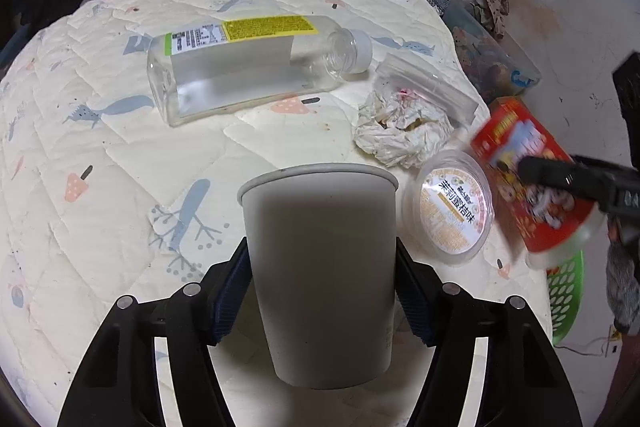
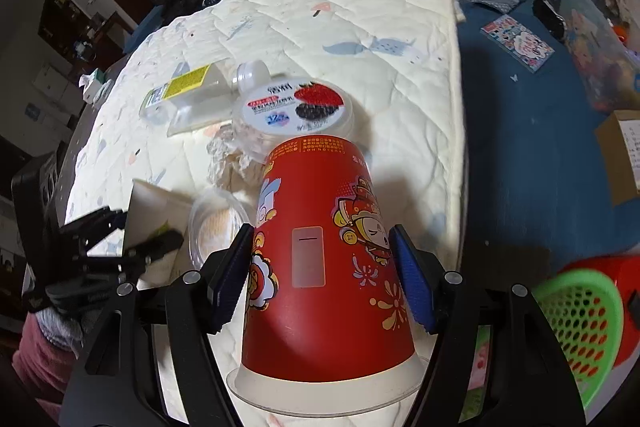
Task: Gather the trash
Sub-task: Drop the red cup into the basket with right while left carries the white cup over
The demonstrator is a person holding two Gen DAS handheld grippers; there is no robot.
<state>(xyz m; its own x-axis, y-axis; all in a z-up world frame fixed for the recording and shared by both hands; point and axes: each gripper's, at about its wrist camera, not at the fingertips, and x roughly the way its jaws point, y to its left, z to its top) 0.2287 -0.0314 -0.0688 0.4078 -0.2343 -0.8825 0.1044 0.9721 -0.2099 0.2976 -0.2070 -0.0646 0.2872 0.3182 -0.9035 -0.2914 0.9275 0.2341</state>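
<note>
Two cups in hand at once, so both grips matter. Left wrist view: left hand-held gripper [image 1: 320, 291] is closed on a grey paper cup [image 1: 318, 267], pads on its lower sides, rim pointing away from the camera; the wall is thin and tapered, so too much squeeze could crush it and too little could let it slide out toward the quilt [image 1: 120, 167]. Other trash lies on the quilt: clear bottle [image 1: 248, 67], crumpled tissue [image 1: 400, 131], a lidded jelly cup [image 1: 450, 207] just beside the grey cup. Right wrist view: right hand-held gripper [image 2: 320, 279] is clamped on a red printed cup [image 2: 324, 259] held upside down, with a clear container [image 2: 324, 387] at its rim, nested or touching, can't tell. That part looks ungripped and may drop off in transit. Green basket [image 2: 580, 331] sits low right, off the bed; with both hands full and close, a swing toward it could knock the fruit jelly cup [image 2: 298, 107] or clash grippers.
</note>
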